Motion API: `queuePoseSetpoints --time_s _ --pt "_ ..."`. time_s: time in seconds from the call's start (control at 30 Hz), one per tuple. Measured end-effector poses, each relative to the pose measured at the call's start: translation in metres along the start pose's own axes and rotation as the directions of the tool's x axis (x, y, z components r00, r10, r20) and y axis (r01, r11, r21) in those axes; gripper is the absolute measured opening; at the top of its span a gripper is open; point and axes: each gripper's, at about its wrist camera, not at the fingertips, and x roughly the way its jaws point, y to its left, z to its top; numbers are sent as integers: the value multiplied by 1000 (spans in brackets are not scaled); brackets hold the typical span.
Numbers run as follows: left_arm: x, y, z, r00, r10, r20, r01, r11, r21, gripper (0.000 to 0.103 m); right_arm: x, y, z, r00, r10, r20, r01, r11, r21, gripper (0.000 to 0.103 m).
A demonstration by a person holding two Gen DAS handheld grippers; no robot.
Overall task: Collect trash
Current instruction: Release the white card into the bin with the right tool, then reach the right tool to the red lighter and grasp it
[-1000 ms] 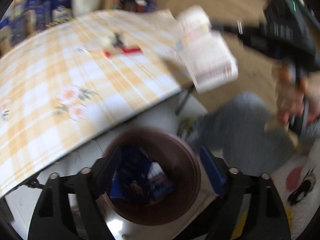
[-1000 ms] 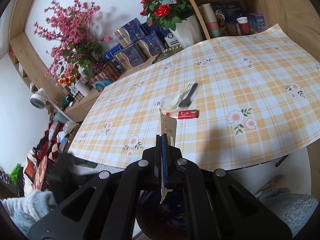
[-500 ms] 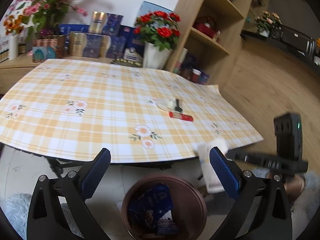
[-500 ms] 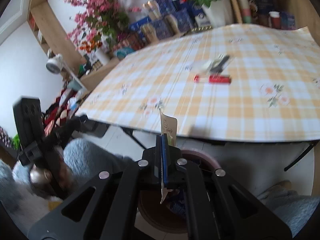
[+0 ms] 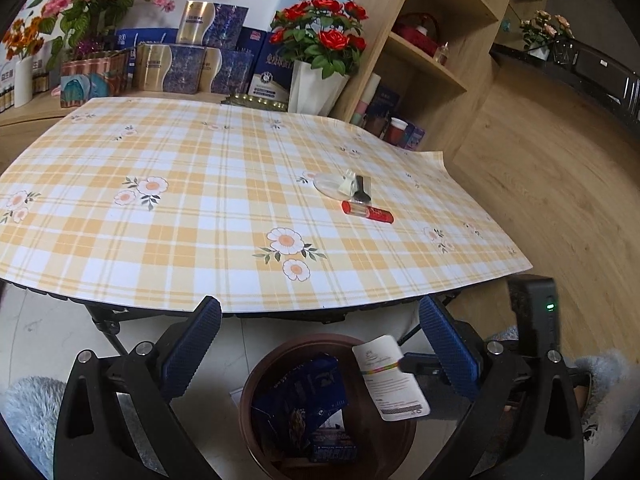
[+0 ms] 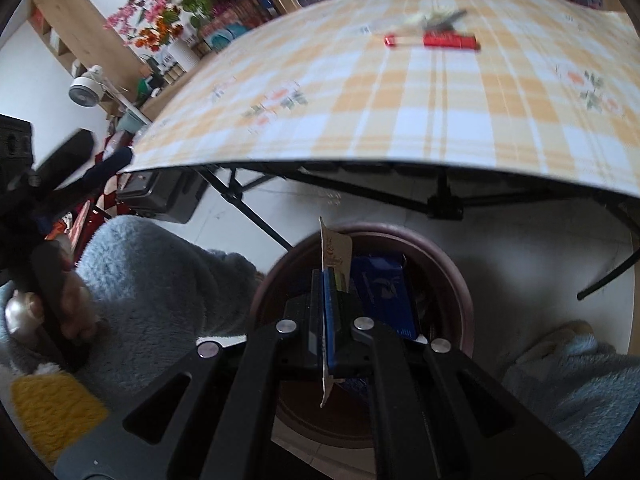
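Observation:
My right gripper (image 6: 326,280) is shut on a flat white paper packet (image 6: 334,248) and holds it over the brown round bin (image 6: 452,276) on the floor. The packet (image 5: 390,378) also shows in the left wrist view, above the bin (image 5: 264,372), which holds blue wrappers (image 5: 304,396). My left gripper (image 5: 320,344) is open and empty above the bin's near side. On the checked table (image 5: 200,200) lie a red wrapper (image 5: 368,211), a clear plastic piece (image 5: 330,185) and a black fork (image 5: 362,189).
Boxes and flower pots (image 5: 318,60) stand behind the table. A wooden shelf (image 5: 428,40) is at the right. Black folding table legs (image 6: 248,208) run beside the bin. A grey fluffy sleeve (image 6: 160,280) is left of the bin.
My right gripper has come down from the table edge to over the bin with the packet. The left gripper has pulled back and tilted up to face the table.

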Motion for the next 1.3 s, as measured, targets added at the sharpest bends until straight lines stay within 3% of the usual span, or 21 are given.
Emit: queuePoseSetpoints --time_s 0.5,0.6,0.7,0.73,0.87,1.13,1.3 --pt "4 7 1 1000 -2 -15 2 999 -39 97 21 -19 -1 995 -60 -74 65 995 72 6" --pt "3 8 1 1000 -1 -12 1 999 -45 97 20 -21 0 994 -79 -73 85 993 77 24" --pt "3 8 1 1000 -1 -9 1 999 -48 97 18 -20 1 994 -92 -59 96 993 74 53" --pt "2 9 1 1000 -1 -9 0 999 -48 97 17 -19 1 994 -102 -50 105 992 70 69" --pt "2 9 1 1000 -1 -9 1 999 -48 97 14 -18 2 992 -122 -37 124 990 62 91" --pt "2 10 1 1000 3 -6 -3 999 -50 97 -2 -21 6 989 -149 17 147 986 79 97" --pt "0 11 2 1000 15 0 -15 998 -60 97 -32 -19 22 981 -160 112 154 986 63 97"
